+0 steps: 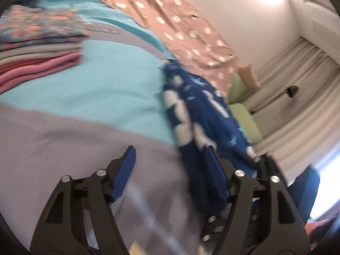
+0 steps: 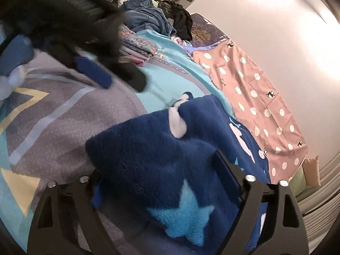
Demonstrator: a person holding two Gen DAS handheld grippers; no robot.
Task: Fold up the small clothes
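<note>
A dark blue fleece garment [image 2: 153, 148] with white and light blue star shapes lies on the bed cover. In the right wrist view it fills the space between my right gripper's [image 2: 157, 170] wide-set fingers; its left finger is hidden under the fleece. In the left wrist view the garment [image 1: 197, 114] runs along the right side, blurred. My left gripper [image 1: 170, 157] is open and empty, its right finger at the garment's edge. The left gripper also shows blurred at the top left of the right wrist view [image 2: 119, 78].
A stack of folded clothes [image 1: 36, 48] sits at the left on the grey and turquoise bed cover [image 1: 85, 114]. A pink polka-dot cloth [image 2: 255, 97] lies along the wall. Unfolded dark clothes [image 2: 157, 19] are piled at the far end. Green cushions [image 1: 244, 116] lie beyond the bed.
</note>
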